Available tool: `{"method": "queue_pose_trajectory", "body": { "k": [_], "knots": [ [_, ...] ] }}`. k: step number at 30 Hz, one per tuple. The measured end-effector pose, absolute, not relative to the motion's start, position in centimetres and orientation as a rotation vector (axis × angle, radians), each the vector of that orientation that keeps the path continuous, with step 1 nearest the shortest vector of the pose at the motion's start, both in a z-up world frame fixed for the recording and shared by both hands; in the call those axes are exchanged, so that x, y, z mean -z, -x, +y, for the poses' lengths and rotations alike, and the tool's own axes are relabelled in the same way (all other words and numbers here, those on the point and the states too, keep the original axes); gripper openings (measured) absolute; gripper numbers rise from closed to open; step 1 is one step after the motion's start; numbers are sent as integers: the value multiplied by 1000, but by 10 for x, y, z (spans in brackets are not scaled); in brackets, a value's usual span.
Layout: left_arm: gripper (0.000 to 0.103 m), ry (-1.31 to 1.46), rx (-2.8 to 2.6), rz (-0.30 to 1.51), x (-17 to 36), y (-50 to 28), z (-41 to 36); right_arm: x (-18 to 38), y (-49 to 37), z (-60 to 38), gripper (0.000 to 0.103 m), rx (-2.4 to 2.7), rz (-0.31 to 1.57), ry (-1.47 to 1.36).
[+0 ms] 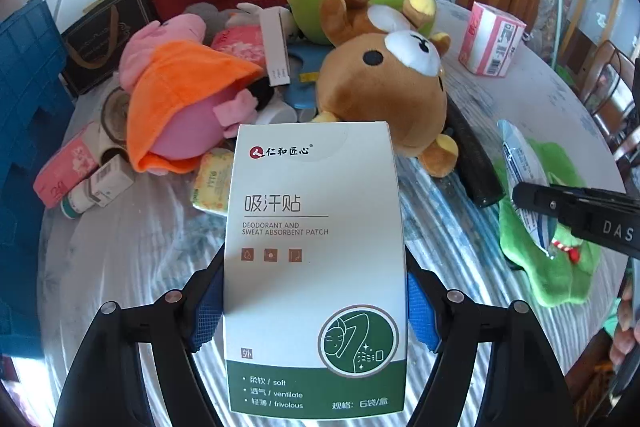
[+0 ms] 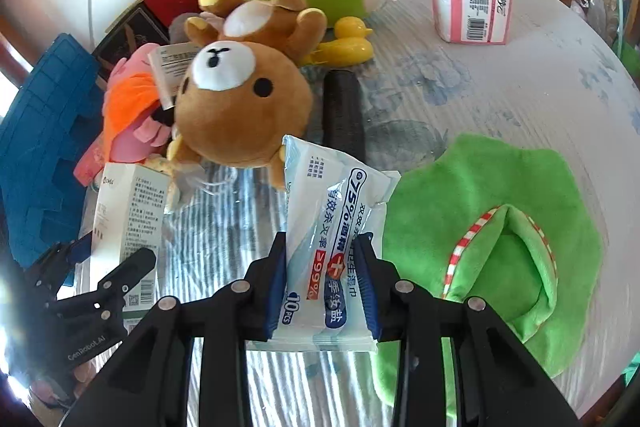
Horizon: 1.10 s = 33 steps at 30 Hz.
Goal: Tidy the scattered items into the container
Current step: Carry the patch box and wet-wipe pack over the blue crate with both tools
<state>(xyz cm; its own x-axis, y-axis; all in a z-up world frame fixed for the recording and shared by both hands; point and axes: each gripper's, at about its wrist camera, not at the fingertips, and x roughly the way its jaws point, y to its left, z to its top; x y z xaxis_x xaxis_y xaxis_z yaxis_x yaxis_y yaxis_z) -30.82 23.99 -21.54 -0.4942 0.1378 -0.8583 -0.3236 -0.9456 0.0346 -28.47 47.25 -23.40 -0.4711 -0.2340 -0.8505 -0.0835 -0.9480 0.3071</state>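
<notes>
My left gripper (image 1: 316, 311): jaws fairly wide, clamped on the sweat-patch box (image 1: 314, 267), rigid glossy card, long axis running straight out from the jaws. My right gripper (image 2: 322, 287): jaws narrow, pinching the wipes pack (image 2: 332, 227), soft crinkly film, long axis also forward. The blue crate (image 1: 28, 131), ribbed hard plastic, probably the container, lies forward-left of both; the left jaws are nearer. Plush bear (image 2: 244, 107) sits ahead, just beyond the pack's tip, on the striped counter (image 2: 500, 87).
</notes>
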Motion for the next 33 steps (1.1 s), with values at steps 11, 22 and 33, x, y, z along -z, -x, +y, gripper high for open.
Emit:
{"method": "queue_pose_trajectory", "body": {
  "k": [11,22,33],
  "knots": [
    [76,1297,-2693,190,157,304,181,150,301,357,32,2566,-128,-1286],
    [76,1143,-2956,92,81,292,71,70,312,231,32,2557,166,-1013],
    [76,890,-3217,45,-25,274,-50,-21,317,87,32,2482,300,-734]
  ]
}}
